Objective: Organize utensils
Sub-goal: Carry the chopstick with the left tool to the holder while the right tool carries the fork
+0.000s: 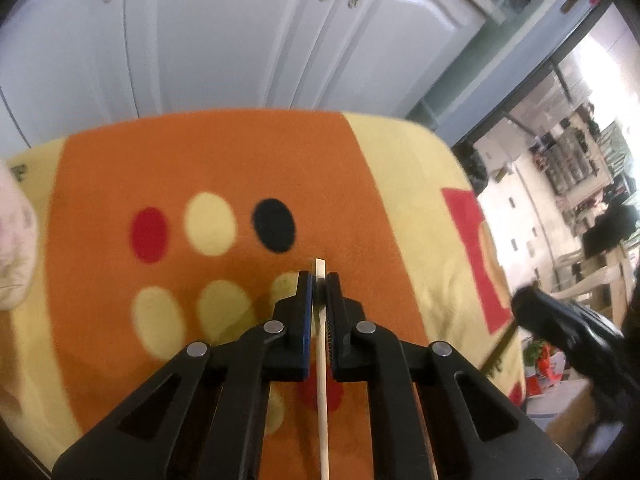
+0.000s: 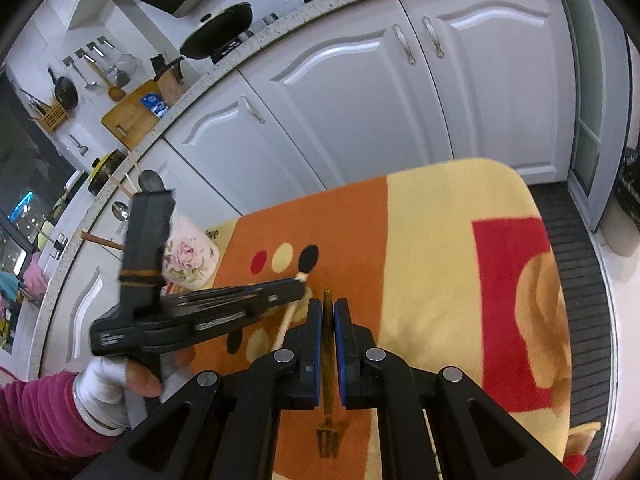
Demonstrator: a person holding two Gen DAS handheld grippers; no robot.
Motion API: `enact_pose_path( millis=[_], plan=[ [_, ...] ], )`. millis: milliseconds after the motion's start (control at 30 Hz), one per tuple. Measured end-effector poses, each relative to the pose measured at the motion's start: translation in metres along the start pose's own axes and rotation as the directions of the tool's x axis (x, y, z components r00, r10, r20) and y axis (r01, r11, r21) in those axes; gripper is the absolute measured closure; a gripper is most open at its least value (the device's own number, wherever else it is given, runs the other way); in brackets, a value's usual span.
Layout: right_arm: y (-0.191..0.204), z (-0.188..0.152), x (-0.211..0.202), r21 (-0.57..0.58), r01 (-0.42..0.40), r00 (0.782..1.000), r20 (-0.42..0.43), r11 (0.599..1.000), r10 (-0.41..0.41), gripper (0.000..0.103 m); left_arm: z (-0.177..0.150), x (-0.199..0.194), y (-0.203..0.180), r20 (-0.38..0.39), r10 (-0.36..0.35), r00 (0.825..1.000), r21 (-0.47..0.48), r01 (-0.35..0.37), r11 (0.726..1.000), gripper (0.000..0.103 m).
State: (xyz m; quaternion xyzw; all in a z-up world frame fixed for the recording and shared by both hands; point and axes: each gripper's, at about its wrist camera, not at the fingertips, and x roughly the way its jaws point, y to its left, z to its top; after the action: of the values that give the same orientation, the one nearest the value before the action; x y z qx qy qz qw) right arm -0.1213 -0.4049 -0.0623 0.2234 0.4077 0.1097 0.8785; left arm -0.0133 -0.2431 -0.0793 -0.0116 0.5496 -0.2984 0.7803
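Left gripper (image 1: 319, 280): jaws nearly together, clamped on a pale wooden chopstick (image 1: 322, 380); the stick's square end pokes out just past the fingertips, and its length runs back beneath the tool
Right gripper (image 2: 328, 308): jaws narrow, pinching the slim handle of a gold fork (image 2: 327, 436); tines hang below the jaws, toward the camera
Relative position: in the right wrist view the left gripper crosses from the left side, its tip just beside the right gripper's tip, the chopstick slanting down under it
Left hand (image 2: 120, 384): white glove with a magenta sleeve, wrapped on the tool's handle
Surface: orange and yellow cloth (image 1: 224, 152) with coloured dots, lying under both tools
Floral container (image 2: 188, 256): stands at the cloth's far left edge
Background: white cabinet doors (image 2: 332, 92)
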Motion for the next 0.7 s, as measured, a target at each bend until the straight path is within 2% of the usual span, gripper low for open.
enact_pose_path(
  millis=[133, 367, 700],
  plan=[
    [0.013, 0.010, -0.001, -0.035, -0.005, 1.000, 0.014, 0.999, 0.005, 0.097, -0.003, -0.037, 0.011, 0.057, -0.024, 0.998, -0.013, 0.025, 1.000, 0.098],
    [0.041, 0.025, 0.003, -0.110, -0.021, 1.000, 0.021, 0.994, 0.023, 0.097, -0.008, -0.079, 0.019, 0.134, -0.023, 0.991, -0.013, 0.025, 1.000, 0.098],
    [0.089, 0.044, 0.015, -0.211, -0.038, 0.999, 0.014, 0.977, 0.042, 0.097, -0.008, -0.132, 0.043, 0.227, 0.016, 0.974, -0.039, -0.007, 0.999, 0.100]
  ],
)
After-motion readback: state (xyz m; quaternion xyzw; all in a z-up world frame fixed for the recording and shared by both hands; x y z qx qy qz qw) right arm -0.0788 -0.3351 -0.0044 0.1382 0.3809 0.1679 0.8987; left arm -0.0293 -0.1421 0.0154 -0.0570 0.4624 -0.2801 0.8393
